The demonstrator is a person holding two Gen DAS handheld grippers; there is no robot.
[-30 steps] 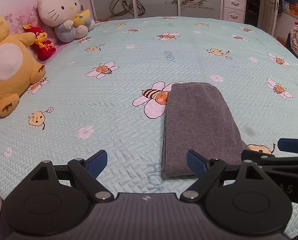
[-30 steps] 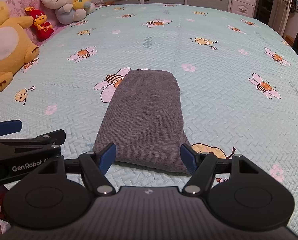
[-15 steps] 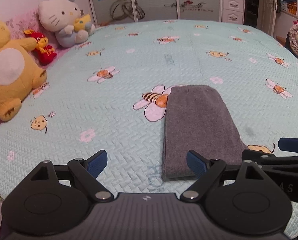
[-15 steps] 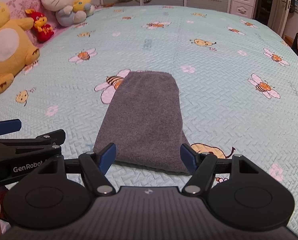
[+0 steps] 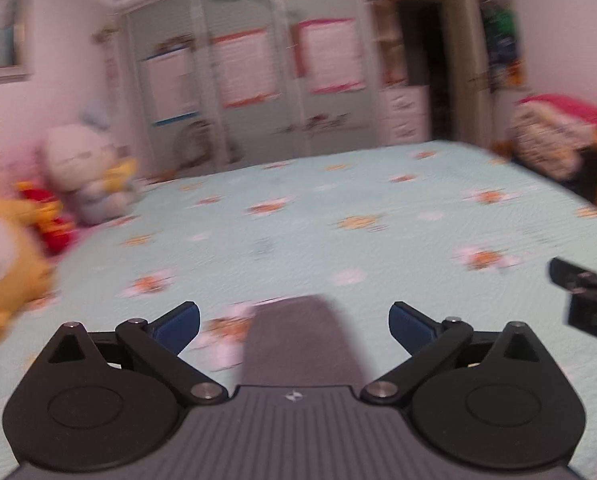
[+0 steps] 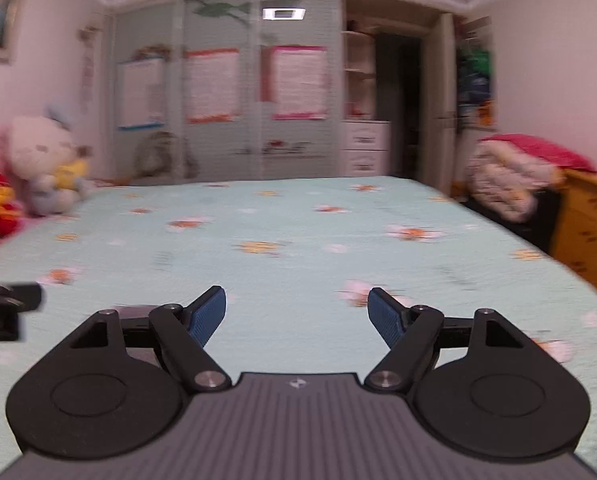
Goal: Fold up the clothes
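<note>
Both views are smeared by motion blur, the left wrist view more heavily. In the left wrist view the left gripper (image 5: pixel 294 322) fills the bottom of the frame with its two blue-padded fingers spread wide apart and nothing between them. Seen through that gap, at lower centre, lies the folded grey garment (image 5: pixel 300 340), a narrow flat strip on the pale green bedspread (image 5: pixel 338 216) printed with bees and flowers; its near end is hidden behind the gripper body. At the right edge of this view a black part of the right gripper pokes in, above the bed and apart from the garment. In the right wrist view the right gripper (image 6: pixel 297 314) sits at the bottom of the frame, its blue pads likewise held well apart and empty, with only bedspread showing between them. A sliver of grey that may be the garment shows just behind the left finger's linkage, too blurred to be sure. The left gripper's black tip enters at the left edge, mid-height. At the left of both frames plush toys sit by the wall: a white cat doll (image 5: pixel 84 168), a red one, and a yellow one. A wardrobe with posters (image 6: pixel 234 92) fills the upper centre.
</note>
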